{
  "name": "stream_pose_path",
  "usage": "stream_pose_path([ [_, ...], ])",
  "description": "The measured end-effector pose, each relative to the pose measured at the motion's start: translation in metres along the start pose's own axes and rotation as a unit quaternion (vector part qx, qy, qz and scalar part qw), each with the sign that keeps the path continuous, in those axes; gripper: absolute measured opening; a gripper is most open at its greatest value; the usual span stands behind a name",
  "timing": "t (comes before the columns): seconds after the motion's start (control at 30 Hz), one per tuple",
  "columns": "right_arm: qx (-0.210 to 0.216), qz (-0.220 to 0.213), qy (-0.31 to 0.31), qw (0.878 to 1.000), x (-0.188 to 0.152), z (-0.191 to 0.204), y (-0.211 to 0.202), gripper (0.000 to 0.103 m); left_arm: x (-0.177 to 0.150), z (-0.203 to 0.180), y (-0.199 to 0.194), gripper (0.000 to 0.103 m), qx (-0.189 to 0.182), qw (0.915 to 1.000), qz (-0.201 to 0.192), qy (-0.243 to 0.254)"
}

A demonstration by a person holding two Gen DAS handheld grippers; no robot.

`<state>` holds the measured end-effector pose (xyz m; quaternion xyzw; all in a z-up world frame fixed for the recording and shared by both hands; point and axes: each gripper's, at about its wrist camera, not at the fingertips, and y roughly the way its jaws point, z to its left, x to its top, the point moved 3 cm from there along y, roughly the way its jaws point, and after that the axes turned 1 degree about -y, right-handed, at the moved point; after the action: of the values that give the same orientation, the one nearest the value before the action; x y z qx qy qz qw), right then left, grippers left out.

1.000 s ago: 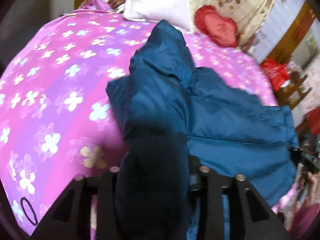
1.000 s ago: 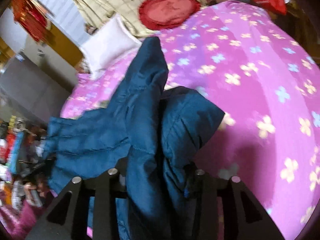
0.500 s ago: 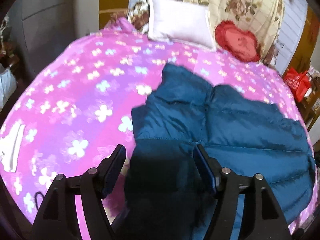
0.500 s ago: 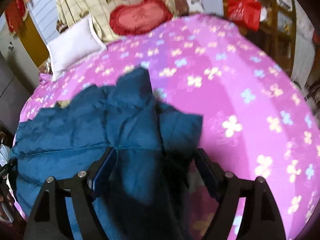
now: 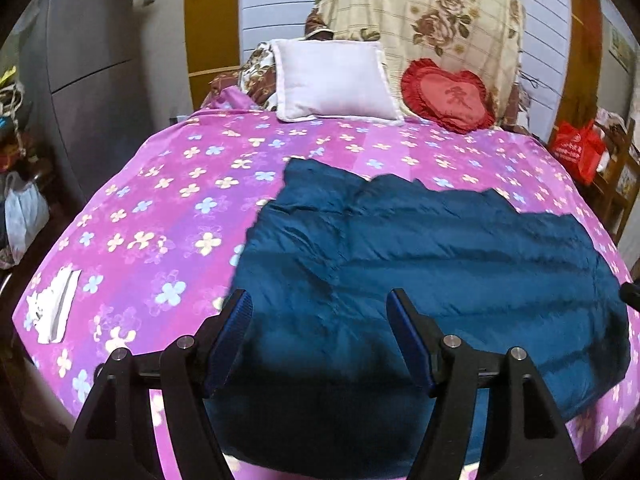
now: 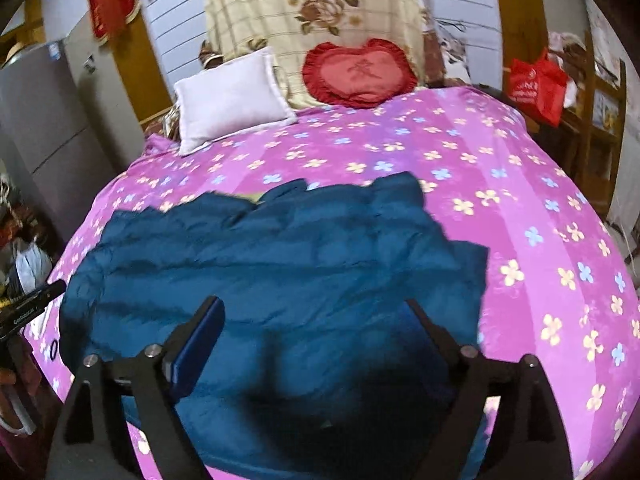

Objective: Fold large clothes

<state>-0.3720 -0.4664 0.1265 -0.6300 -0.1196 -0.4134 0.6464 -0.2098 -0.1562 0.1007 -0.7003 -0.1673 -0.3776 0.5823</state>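
A dark blue padded jacket (image 5: 440,260) lies spread on the bed's pink flowered cover (image 5: 160,208), its near edge reaching the foot of the bed. My left gripper (image 5: 318,300) hovers open above the jacket's near left part, its blue pads clear of the cloth. In the right wrist view the jacket (image 6: 280,260) fills the middle of the cover (image 6: 520,200). The right gripper (image 6: 313,306) hangs over the jacket's near right part; its jaws are opening, with nothing pressed between them.
A white pillow (image 5: 334,80) and a red heart cushion (image 5: 448,98) lean at the head of the bed. A white paper item (image 5: 52,308) lies on the cover at the left edge. A red bag (image 6: 536,84) hangs at the right, and a grey cabinet (image 5: 92,80) stands at the left.
Both grippers were shut on raised folds of the jacket; they let go, opened wide and drew back and up. The jacket dropped and now lies flat on the bed.
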Motion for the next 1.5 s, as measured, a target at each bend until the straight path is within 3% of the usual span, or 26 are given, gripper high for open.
stream_pose_path([
  [0.27, 0.018, -0.015, -0.014, 1.000, -0.023, 0.048, 0.002, 0.094, -0.019, -0.029, -0.007, 0.049, -0.015, 0.9999, 0.004, 0.003],
  [0.47, 0.010, -0.018, -0.030, 0.999, -0.035, 0.069, 0.005, 0.095, -0.031, -0.043, -0.008, 0.049, -0.003, 0.9999, 0.000, 0.012],
  [0.83, -0.017, -0.049, -0.049, 0.997, -0.051, 0.084, -0.001, 0.098, -0.045, -0.050, -0.006, 0.049, 0.006, 0.9998, 0.005, 0.018],
  [1.5, -0.039, -0.048, -0.055, 0.997, -0.053, 0.086, 0.005, 0.099, -0.052, -0.056, -0.006, 0.048, 0.018, 0.9995, -0.004, 0.024],
])
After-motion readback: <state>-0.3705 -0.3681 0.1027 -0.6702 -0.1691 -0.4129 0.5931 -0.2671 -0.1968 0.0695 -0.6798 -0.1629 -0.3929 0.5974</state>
